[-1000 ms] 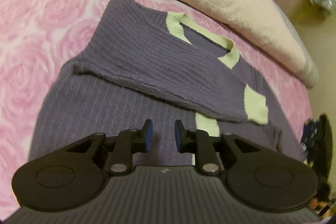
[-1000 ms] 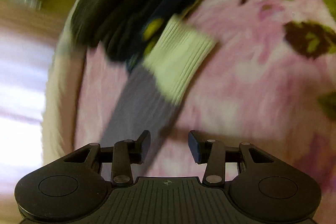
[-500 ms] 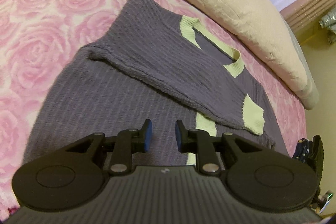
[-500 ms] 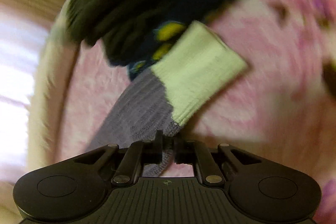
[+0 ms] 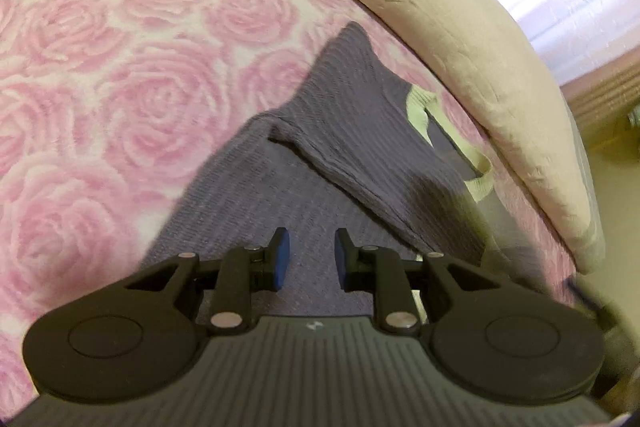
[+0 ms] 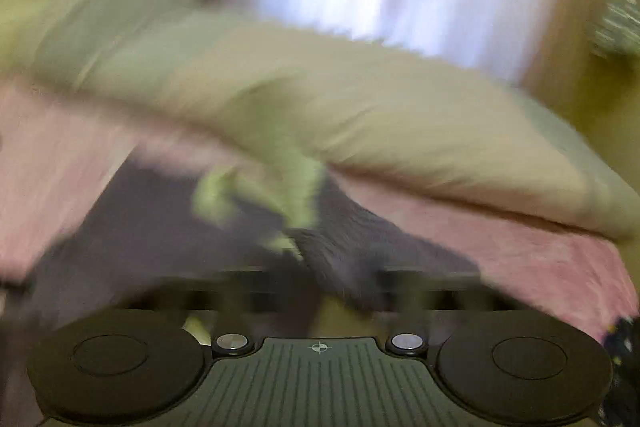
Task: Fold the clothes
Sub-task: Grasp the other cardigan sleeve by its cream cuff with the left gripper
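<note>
On the bed's pink rose cover [image 5: 120, 75], near the long beige pillow [image 5: 460, 39] at its far edge, the purple sweater [image 5: 280, 211] lies flat, one sleeve [image 5: 360, 151] folded across its body. The left tool [image 5: 308, 259] hovers above the body, narrowly parted and empty. The right tool's [image 6: 320, 299] view is badly blurred; purple knit runs into its tips, likely gripped, though I cannot tell. Judging by this, the second sleeve is mid-fold; next it needs laying flat across the chest.
</note>
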Tool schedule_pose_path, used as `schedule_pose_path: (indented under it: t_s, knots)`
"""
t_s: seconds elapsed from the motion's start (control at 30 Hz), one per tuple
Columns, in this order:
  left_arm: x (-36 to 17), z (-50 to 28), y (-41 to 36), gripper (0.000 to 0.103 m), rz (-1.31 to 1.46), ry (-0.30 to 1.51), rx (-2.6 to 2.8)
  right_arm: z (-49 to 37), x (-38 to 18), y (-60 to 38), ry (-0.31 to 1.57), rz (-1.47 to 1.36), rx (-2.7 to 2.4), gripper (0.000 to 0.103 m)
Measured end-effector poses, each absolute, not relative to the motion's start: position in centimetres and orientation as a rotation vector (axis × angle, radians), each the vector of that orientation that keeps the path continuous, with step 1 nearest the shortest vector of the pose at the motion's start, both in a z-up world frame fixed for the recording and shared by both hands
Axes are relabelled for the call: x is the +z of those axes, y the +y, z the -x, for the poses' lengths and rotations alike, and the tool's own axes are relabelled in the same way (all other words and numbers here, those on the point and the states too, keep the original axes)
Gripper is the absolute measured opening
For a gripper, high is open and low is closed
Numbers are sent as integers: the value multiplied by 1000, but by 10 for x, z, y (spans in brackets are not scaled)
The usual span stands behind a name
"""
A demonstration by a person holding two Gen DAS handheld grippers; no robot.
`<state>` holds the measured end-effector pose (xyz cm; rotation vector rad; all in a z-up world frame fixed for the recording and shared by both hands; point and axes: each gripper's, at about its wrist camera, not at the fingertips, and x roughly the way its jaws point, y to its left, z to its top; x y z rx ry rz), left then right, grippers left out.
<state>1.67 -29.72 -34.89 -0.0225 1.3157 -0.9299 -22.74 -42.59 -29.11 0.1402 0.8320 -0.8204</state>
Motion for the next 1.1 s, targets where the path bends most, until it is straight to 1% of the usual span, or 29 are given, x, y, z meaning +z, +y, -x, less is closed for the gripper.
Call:
schedule_pose_path:
  t_s: [0.07,0.13,0.2,0.27,0.43,0.53,0.57,0.6,0.63,0.67,0.77,0.87,0.9,0.93,0.97,1.0,1.1]
  knots:
    - [-351,-18,-300,25,26,1314,-940,220,-320,-414,932,-154,-777,92]
    - [-355,-18,-307,26,29,1315,-959,231,-347,-413,1028,-216,-771,92]
    - [-361,-17,-317,27,49,1331,-976,254,-364,-419,1087,-266,-815,92]
    - [-367,-14,-332,32,79,1355,-995,280,-374,-425,1121,-291,-870,92]
    - [-382,-6,-383,42,95,1387,-1070,332,-370,-450,1080,-403,-991,92]
    - [-395,1,-414,44,56,1405,-1104,363,-368,-465,1050,-473,-1061,92]
    - [-400,4,-424,42,36,1410,-1118,369,-365,-467,1035,-493,-1076,92]
    - [-404,7,-433,38,6,1412,-1132,372,-362,-466,1012,-497,-1082,92]
    - [-408,10,-442,24,-36,1409,-1144,375,-358,-466,987,-495,-1086,92]
    - [-410,13,-450,3,-74,1406,-1165,375,-354,-462,960,-481,-1085,92]
    - [-394,14,-460,3,-118,1333,-1243,366,-342,-458,888,-419,-1083,92]
    - [-362,8,-462,3,-97,1210,-1325,353,-347,-482,832,-390,-1095,92]
    - [-349,5,-461,3,-97,1148,-1350,351,-352,-492,813,-397,-1113,89]
    - [-336,2,-459,3,-97,1085,-1374,353,-355,-502,791,-415,-1141,83]
    - [-323,-1,-458,3,-97,1022,-1397,355,-358,-511,768,-435,-1174,70]
    - [-321,-4,-456,3,-111,997,-1398,360,-360,-519,758,-471,-1208,69]
    - [-352,-17,-448,3,-201,1066,-1324,377,-362,-532,748,-567,-1234,69]
